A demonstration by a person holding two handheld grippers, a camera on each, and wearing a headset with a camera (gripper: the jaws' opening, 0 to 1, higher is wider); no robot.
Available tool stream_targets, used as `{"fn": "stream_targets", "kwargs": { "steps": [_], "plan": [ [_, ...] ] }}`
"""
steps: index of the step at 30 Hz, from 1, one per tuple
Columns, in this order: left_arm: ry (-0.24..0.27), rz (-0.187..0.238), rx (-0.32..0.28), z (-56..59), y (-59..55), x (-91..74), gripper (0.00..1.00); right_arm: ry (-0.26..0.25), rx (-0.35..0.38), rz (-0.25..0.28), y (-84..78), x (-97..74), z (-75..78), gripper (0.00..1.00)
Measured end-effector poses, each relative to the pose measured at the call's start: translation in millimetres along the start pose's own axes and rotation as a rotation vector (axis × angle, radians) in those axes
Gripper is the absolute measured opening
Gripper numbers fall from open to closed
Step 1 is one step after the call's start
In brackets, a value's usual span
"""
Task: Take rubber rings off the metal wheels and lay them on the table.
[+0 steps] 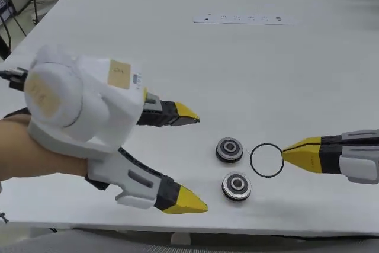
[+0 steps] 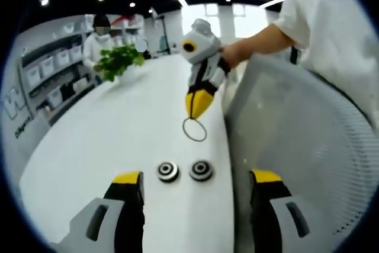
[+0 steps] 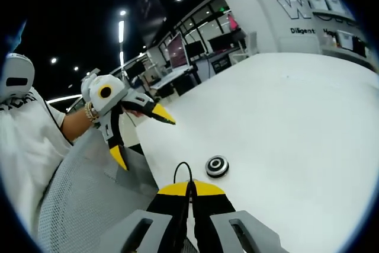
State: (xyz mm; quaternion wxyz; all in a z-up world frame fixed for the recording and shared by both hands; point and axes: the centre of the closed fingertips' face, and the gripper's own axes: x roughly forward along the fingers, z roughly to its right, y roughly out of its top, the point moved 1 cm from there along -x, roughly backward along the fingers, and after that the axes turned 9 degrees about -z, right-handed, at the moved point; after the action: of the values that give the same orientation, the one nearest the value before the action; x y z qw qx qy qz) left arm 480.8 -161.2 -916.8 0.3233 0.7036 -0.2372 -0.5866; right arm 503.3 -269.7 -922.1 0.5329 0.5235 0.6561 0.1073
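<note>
At the left of the head view the left gripper [image 1: 194,157] hangs over the white table [image 1: 249,69], its yellow-tipped jaws spread wide and holding nothing. They point toward the two metal wheels, which lie flat and close together near the table's front edge, the farther wheel [image 1: 229,149] just behind the nearer wheel [image 1: 237,186]. Each shows a dark band round its rim, which may be a ring not yet pulled off, though the pictures are too small to settle it. Just right of the wheels lies one thin black rubber ring [image 1: 251,159], free of both and low on the table surface; whether it rests fully flat cannot be told. The right gripper [image 1: 293,154] comes in from the right with its jaws pressed together, and its own view shows the ring's thin loop rising from between the tips, so it pinches the ring at its right edge. The step in hand looks like laying this ring down. The next move calls for parting the right jaws so the ring drops clear of the wheels. After that, one gripper would likely steady a wheel while the other works at its rim.
</note>
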Motion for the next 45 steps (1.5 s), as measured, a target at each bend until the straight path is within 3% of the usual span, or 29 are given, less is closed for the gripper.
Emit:
{"fn": "stream_targets", "kwargs": {
  "steps": [5, 12, 20, 28, 31, 37, 42, 45],
  "plan": [
    [0.041, 0.036, -0.052, -1.4, -5.5, -15.3, 0.74, -0.02, -0.008, 0.017, 12.3, -6.6, -6.2, 0.0],
    [0.123, 0.068, -0.147, -5.2, -22.6, -40.3, 0.75, -0.03, -0.063, 0.018, 35.5, -4.2, -17.7, 0.0],
    [0.184, 0.088, -0.233, -3.7, -42.5, -59.9, 0.76, 0.001, -0.116, 0.004, 52.6, 22.3, -29.3, 0.0],
    [0.188, 0.105, -0.263, -0.3, -48.1, -61.1, 0.76, 0.013, -0.12, -0.128, 40.8, 65.2, -28.1, 0.0],
    [0.187, 0.114, -0.261, -0.6, -48.2, -60.0, 0.76, 0.065, -0.105, -0.19, 30.9, 80.4, -33.6, 0.0],
    [0.176, 0.129, -0.265, -2.0, -48.4, -57.9, 0.77, 0.031, -0.166, -0.274, 18.0, 111.4, -29.7, 0.0],
    [0.173, 0.16, -0.271, -4.4, -48.5, -59.3, 0.77, 0.001, -0.164, -0.309, 13.2, 129.9, -19.2, 0.0],
    [0.163, 0.155, -0.267, -5.1, -51.6, -58.6, 0.77, -0.021, -0.167, -0.324, 12.1, 136.1, -11.2, 0.0]
  ]
}}
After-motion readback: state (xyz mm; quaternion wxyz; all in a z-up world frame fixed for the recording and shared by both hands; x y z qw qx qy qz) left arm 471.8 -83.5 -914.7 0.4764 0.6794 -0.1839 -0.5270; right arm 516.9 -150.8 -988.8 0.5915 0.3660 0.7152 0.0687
